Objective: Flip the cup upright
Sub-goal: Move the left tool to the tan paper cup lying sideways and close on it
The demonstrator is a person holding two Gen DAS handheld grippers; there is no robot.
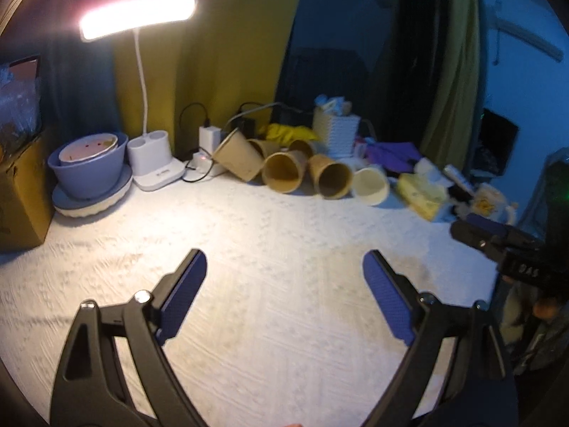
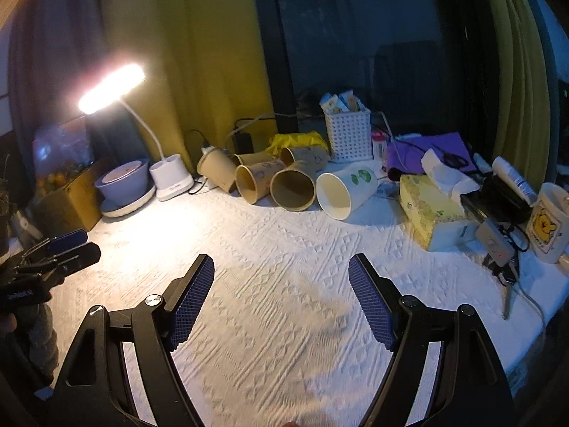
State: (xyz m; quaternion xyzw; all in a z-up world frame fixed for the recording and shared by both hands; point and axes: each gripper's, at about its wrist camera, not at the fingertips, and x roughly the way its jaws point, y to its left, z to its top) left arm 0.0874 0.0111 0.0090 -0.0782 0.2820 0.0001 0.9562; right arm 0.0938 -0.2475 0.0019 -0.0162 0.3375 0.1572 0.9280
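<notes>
Left wrist view: my left gripper point(image 1: 284, 267) is spread wide over the white textured cloth point(image 1: 270, 235), holding nothing. The cups are all lying on their sides at the back, a bunch of brown cups point(image 1: 284, 172) plus a white cup point(image 1: 370, 185), well apart from me. So nothing's flipped yet, the whole job's still ahead. The right gripper only pokes in at the edge.

Right wrist view: right gripper point(image 2: 281, 270) is spread too, empty. White cup's mouth faces me. Some brown cups hide behind others, so I can't count them, and the left gripper is half cut off.
</notes>
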